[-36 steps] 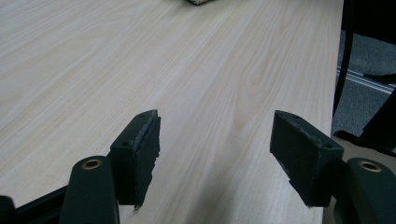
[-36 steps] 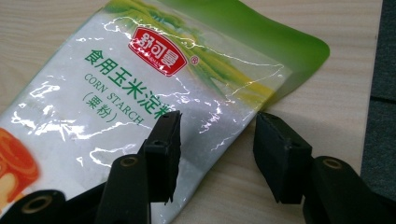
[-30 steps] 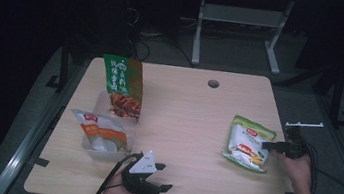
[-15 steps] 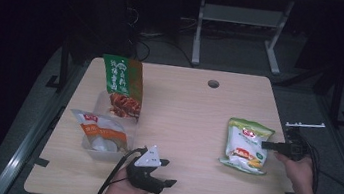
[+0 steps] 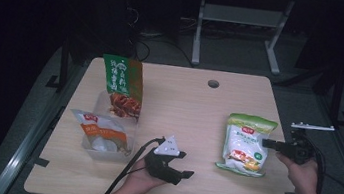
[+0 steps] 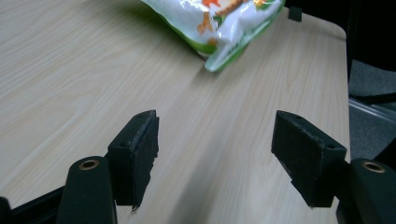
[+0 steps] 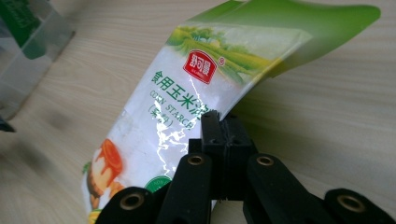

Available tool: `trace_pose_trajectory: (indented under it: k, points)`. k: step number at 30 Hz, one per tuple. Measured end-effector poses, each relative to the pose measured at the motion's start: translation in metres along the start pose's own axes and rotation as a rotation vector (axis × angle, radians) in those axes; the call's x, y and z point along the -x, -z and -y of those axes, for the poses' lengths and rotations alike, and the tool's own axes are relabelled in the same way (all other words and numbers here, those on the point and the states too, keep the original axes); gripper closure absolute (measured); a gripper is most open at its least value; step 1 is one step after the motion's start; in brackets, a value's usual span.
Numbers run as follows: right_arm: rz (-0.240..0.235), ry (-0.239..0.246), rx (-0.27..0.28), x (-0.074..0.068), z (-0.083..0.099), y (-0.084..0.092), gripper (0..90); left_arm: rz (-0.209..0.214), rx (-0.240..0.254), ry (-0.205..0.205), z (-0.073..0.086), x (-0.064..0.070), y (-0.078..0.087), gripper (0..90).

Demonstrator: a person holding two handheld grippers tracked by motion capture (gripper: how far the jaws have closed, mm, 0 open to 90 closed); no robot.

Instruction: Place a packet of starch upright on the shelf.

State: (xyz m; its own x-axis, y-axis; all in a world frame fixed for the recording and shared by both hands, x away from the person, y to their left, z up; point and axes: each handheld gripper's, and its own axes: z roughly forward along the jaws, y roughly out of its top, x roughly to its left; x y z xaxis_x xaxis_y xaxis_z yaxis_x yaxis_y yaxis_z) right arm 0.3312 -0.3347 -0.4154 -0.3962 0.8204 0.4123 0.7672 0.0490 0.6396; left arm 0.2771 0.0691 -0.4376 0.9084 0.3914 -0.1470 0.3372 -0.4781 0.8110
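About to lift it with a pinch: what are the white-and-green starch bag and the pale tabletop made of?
White-and-green starch bag: apparently thin glossy plastic film, judging by glare streaks and a curling edge in the right gripper. Pale tabletop: wood-grain surface, matte, probably laminate.

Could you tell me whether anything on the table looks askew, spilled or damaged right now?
Nothing looks spilled or torn. The one oddity is the corn starch bag: the right gripper pinches its edge, so one side lifts off the table and its top flap curls up. The open left gripper is clear of it.
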Motion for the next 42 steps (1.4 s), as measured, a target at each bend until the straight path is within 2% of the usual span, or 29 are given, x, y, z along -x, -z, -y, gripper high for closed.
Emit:
trace_pose_trajectory:
  k: [5,6,10,15,17,18,19,21,22,23,25,27,28,31,34,37,39,40,41,42]
  points:
    - [-0.027,0.065,0.043,-0.016,-0.001,0.011,90.0,0.013,0.005,0.014,-0.015,-0.004,-0.016,30.5]
    - [-0.027,0.065,0.043,-0.016,-0.001,0.011,90.0,0.013,0.005,0.014,-0.015,-0.004,-0.016,30.4]
    - [-0.047,0.125,0.069,-0.035,-0.001,0.020,90.0,0.029,0.014,0.028,-0.032,-0.009,-0.033,29.5]
    - [-0.077,0.208,0.083,-0.053,0.001,0.025,90.0,0.059,0.029,0.058,-0.045,-0.015,-0.052,28.2]
    - [-0.090,0.229,0.084,-0.057,0.003,0.028,90.0,0.073,0.049,0.099,-0.047,-0.017,-0.058,25.0]
    - [-0.090,0.229,0.084,-0.057,0.003,0.028,90.0,0.073,0.049,0.099,-0.047,-0.017,-0.058,23.3]
    - [-0.103,0.248,0.088,-0.059,0.005,0.029,90.0,0.081,0.060,0.134,-0.048,-0.021,-0.064,22.5]
    - [-0.121,0.271,0.094,-0.061,0.008,0.031,90.0,0.108,0.067,0.179,-0.049,-0.025,-0.070,22.1]
    - [-0.130,0.284,0.096,-0.062,0.008,0.031,90.0,0.108,0.067,0.179,-0.049,-0.025,-0.070,22.3]
    - [-0.140,0.294,0.095,-0.063,0.009,0.031,90.0,0.151,0.072,0.227,-0.049,-0.030,-0.075,23.4]
    - [-0.156,0.314,0.087,-0.066,0.010,0.031,90.0,0.220,0.093,0.287,-0.048,-0.035,-0.081,31.9]
    - [-0.160,0.326,0.082,-0.069,0.010,0.030,89.9,0.250,0.105,0.299,-0.048,-0.037,-0.083,42.3]
    - [-0.160,0.333,0.080,-0.070,0.010,0.030,89.9,0.237,0.102,0.295,-0.048,-0.036,-0.083,46.4]
    - [-0.152,0.348,0.073,-0.074,0.009,0.029,89.9,0.236,0.110,0.302,-0.050,-0.036,-0.080,64.7]
    - [-0.145,0.359,0.077,-0.077,0.008,0.025,89.9,0.219,0.117,0.277,-0.052,-0.036,-0.076,79.3]
    - [-0.150,0.359,0.087,-0.081,0.008,0.023,89.9,0.174,0.131,0.258,-0.054,-0.038,-0.066,82.5]
    - [-0.159,0.359,0.096,-0.083,0.007,0.020,89.7,0.130,0.136,0.227,-0.057,-0.038,-0.059,83.3]
    - [-0.159,0.359,0.096,-0.083,0.007,0.020,89.7,0.130,0.136,0.227,-0.057,-0.038,-0.059,83.5]
    - [-0.153,0.377,0.087,-0.085,0.006,0.015,89.4,0.083,0.133,0.183,-0.058,-0.037,-0.052,83.7]
    - [-0.152,0.380,0.078,-0.086,0.006,0.012,89.2,0.062,0.128,0.169,-0.057,-0.037,-0.049,83.8]
